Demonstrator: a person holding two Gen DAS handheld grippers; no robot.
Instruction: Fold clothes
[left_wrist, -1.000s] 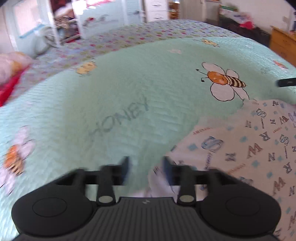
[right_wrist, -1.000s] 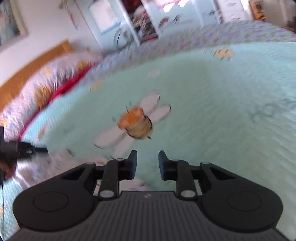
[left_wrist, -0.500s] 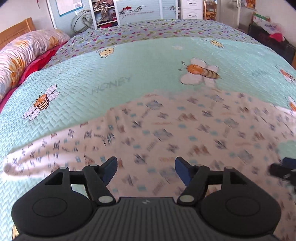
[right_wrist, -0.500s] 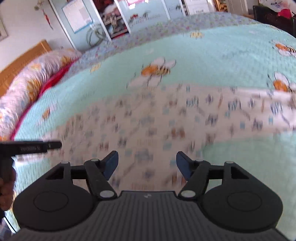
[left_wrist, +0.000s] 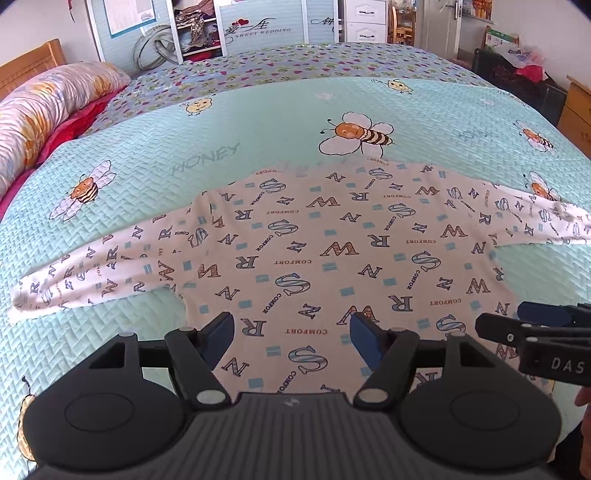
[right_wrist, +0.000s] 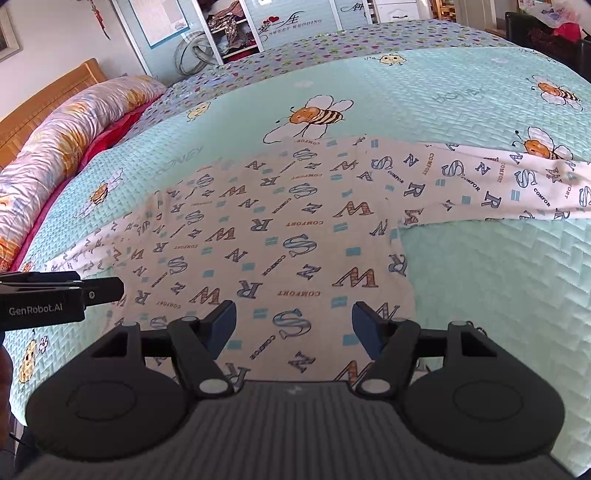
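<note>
- A white long-sleeved shirt printed with letters and the word COMFORT is seen spread flat on the mint bee-patterned bedspread of a bed.
- The shirt's body runs away from the left tool: the near part passes beneath and between its fingers, while the far edge lies just short of a large printed bee.
- The long axis of the garment is set by its sleeves, which lie crosswise to both tools: one sleeve stretches out far to the left of the left tool, the other far to the right and ahead of it.
- The left tool's blue-padded fingers are held wide apart above the cloth; nothing is clamped between them.
- The right tool is likewise seen with its fingers spread apart over the shirt's body, gripping nothing.
- From the right wrist view, the shirt's right side edge passes just ahead and to the right of the right tool, with bare bedspread beyond it.
- Each tool appears at the edge of the other's view, beside it and level with its fingers.
- A floral pillow and a wooden headboard are seen well off to the left, and wardrobe doors beyond the bed's far side.
</note>
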